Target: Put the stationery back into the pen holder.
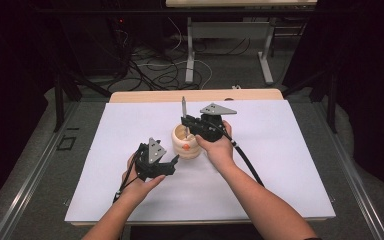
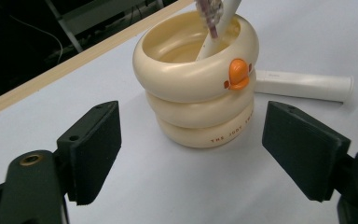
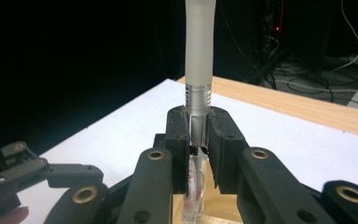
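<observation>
- The person's forearms enter at the near edge of the tabletop [image 1: 280, 165], which is covered by a white sheet.
- The left claw [image 1: 172, 162] sits just on the near left of the cup [image 1: 186, 141]. Its jaws stand wide apart with nothing between them, and they face the cup without touching it.
- In the left gripper view, the cup [image 2: 200, 79] stands upright between the two black pads [image 2: 98, 144] and a little beyond them. It is a cream holder shaped like three stacked rings, with an orange duck bill on its top ring.
- The right claw [image 1: 186, 121] hangs directly over the cup's mouth, clamped on a pen [image 1: 184, 107] that stands upright with its lower end inside the cup.
- In the right gripper view, the jaws press on both sides of the pen [image 3: 199, 56], whose frosted barrel rises above them while its clear lower part drops into the cup below.
- Another slim white stick [image 2: 216, 32] leans inside the cup.
- A white tube [image 2: 303, 85] lies flat on the sheet just behind the cup.
- Beyond the tabletop's far wooden edge, cables [image 1: 165, 70] sprawl on the floor.
</observation>
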Tool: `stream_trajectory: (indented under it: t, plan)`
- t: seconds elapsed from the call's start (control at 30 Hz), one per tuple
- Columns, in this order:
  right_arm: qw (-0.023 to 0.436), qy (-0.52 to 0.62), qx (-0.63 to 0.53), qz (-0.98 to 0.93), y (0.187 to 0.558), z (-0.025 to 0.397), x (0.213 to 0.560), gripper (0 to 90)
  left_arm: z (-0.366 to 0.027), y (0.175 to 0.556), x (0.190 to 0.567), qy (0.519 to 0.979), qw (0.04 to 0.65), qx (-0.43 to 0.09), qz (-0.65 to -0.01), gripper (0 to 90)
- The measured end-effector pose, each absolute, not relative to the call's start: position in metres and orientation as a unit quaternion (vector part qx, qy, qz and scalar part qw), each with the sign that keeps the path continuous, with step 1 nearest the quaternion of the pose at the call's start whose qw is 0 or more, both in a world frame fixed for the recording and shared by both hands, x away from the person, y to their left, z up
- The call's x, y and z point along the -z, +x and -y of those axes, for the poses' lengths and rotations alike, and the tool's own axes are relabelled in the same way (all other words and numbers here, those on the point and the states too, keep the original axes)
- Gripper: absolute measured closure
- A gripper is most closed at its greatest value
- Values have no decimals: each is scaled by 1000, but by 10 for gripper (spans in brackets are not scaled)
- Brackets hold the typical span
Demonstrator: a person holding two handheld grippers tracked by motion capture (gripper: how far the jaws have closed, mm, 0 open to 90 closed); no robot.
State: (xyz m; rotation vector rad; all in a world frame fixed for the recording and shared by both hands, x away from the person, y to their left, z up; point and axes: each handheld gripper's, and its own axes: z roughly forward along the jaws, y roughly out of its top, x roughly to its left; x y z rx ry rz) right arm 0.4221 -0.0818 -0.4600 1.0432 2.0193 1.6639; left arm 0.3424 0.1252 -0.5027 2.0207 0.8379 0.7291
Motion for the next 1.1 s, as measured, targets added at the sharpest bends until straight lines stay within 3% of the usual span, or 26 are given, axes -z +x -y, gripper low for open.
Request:
stream_trajectory:
  t: [0.63, 0.9, 1.1]
  plan:
    - [144, 392, -547, -726, 431, 76, 484, 767, -132, 349, 506, 790, 421, -247, -372, 163]
    - [163, 397, -537, -726, 428, 79, 476, 561, -132, 349, 506, 788, 423, -246, -373, 163]
    - [181, 390, -526, -733, 427, 90, 465, 484, -134, 350, 506, 789, 420, -244, -376, 162]
